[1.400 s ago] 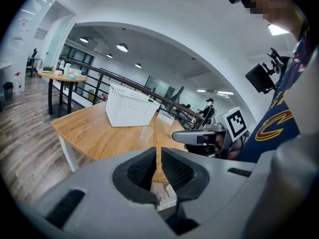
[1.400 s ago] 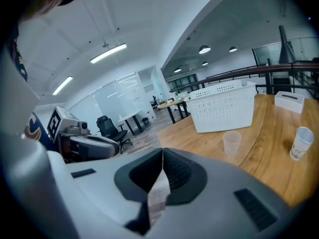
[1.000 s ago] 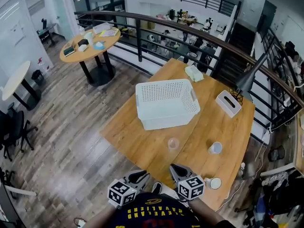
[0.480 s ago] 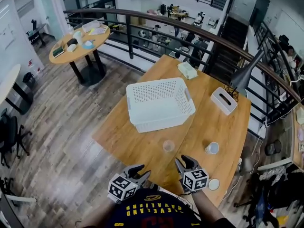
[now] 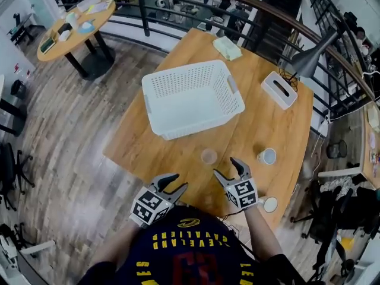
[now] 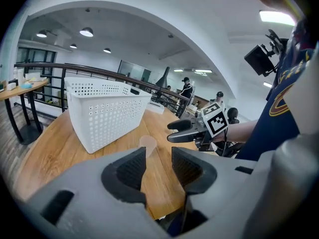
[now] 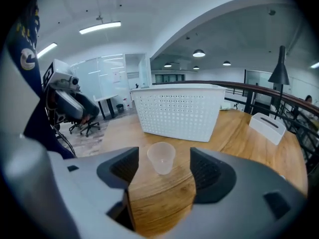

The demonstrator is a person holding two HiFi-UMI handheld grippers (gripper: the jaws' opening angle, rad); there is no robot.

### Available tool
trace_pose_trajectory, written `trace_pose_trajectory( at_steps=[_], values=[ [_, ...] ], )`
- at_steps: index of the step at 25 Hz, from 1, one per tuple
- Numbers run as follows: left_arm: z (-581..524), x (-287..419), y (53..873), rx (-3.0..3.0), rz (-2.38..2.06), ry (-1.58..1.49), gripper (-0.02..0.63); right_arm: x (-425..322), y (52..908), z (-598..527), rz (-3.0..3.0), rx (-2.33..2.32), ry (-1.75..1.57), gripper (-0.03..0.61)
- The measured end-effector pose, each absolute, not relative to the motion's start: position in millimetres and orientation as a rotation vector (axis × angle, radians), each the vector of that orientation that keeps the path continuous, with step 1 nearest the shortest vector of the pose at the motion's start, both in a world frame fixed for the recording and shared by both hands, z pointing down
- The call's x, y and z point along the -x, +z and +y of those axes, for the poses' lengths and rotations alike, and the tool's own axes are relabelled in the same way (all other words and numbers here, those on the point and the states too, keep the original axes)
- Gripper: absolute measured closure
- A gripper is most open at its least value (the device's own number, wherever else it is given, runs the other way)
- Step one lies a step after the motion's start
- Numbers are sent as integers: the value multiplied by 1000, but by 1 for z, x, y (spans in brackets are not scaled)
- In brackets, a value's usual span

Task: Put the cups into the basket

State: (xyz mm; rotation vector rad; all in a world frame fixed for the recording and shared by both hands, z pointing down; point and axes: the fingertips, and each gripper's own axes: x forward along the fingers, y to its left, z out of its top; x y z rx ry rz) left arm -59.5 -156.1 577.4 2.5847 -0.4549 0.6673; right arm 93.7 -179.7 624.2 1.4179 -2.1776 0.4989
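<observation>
One wooden table (image 5: 178,153), plank floor (image 5: 77,117) around, railing (image 5: 144,10) at twelve o'clock; shirt (image 5: 190,257) reads CLEVELAND. Left gripper (image 5: 178,181) half-open, right gripper (image 5: 225,166) wide, both just opening, gripping nothing.

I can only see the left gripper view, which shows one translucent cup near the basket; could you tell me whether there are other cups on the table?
Observer: Yes. The head view shows three cups on the table: the translucent cup, a white cup to its right, and a third cup close to the near edge.
Operator: Thank you. Is the right gripper holding anything?
Observer: No. The right gripper has just been opening its jaws, and in its own view they stand wide apart. The translucent cup stands upright ahead of them, untouched.
Operator: Is anything in the basket yet?
Observer: From above, the basket has nothing in it.
</observation>
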Motion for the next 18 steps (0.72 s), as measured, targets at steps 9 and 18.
trace_pose_trajectory(
  at_steps=[9,18],
  values=[
    [-161,54,582,-2552,-365,692,451,-72,645,-191,-2103,-1221,507,255],
    [-166,64,586,-2499,-368,708,451,-57,673,-205,-2029,-1072,485,250]
  ],
)
